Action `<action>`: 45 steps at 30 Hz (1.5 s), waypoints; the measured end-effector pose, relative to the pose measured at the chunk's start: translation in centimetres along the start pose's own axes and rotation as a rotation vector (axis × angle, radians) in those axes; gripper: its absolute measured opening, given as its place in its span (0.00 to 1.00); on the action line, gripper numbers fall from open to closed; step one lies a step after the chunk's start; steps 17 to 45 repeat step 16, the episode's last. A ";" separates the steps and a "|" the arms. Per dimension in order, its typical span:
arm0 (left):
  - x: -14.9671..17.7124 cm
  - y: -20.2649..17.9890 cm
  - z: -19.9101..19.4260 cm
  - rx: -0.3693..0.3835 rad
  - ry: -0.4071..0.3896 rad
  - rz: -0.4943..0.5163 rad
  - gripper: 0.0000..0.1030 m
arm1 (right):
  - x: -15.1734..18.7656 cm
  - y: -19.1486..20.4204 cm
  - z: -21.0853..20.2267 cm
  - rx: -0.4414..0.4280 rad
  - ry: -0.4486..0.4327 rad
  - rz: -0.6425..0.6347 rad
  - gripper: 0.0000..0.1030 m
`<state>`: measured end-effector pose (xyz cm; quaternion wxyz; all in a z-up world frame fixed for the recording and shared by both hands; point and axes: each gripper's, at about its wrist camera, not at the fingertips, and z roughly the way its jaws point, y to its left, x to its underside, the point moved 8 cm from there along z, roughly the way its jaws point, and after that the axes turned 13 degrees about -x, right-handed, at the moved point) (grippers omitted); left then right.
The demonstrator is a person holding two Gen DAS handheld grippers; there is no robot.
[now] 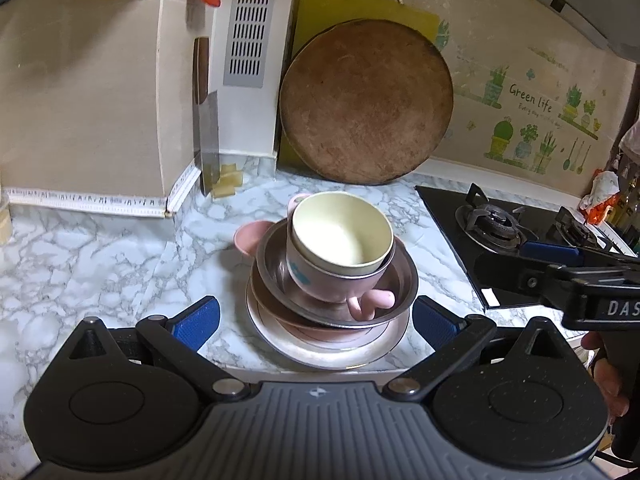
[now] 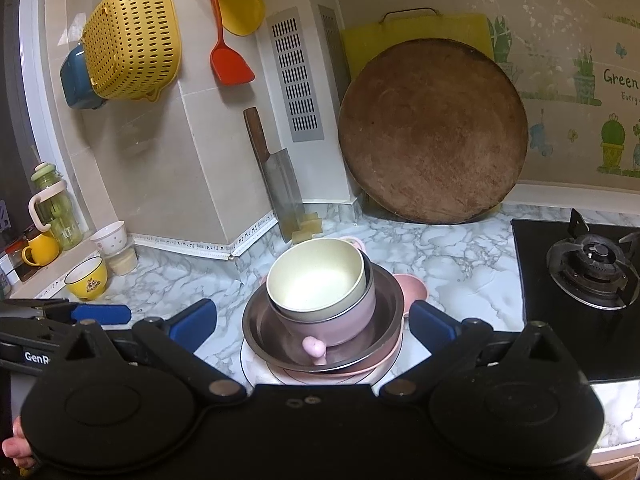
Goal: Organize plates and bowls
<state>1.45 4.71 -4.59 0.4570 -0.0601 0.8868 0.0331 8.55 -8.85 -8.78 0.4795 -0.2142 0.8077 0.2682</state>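
Centrally, tilted cream bowl (image 1: 340, 234) atop stacked dishes, mouth toward the cameras; both grippers wide open, empty.

The left gripper (image 1: 316, 318) was matte black, with two round hubs, silver pivot screws on its linkage arms, a ribbed grey centre plate bearing a small emblem, and blue textured pads (image 1: 200, 320). The right gripper (image 2: 312, 324) was built alike, though its centre plate was plain black with two small screws. White lettering marked each gripper's side.
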 end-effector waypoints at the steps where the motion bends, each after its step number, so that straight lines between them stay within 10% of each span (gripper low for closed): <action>1: -0.1 -0.1 0.0 0.001 -0.005 0.005 1.00 | 0.0 0.0 0.0 0.000 0.001 0.001 1.00; 45: -0.5 -0.2 0.7 -0.003 -0.009 0.012 1.00 | -0.3 -0.7 0.6 0.003 0.004 0.012 1.00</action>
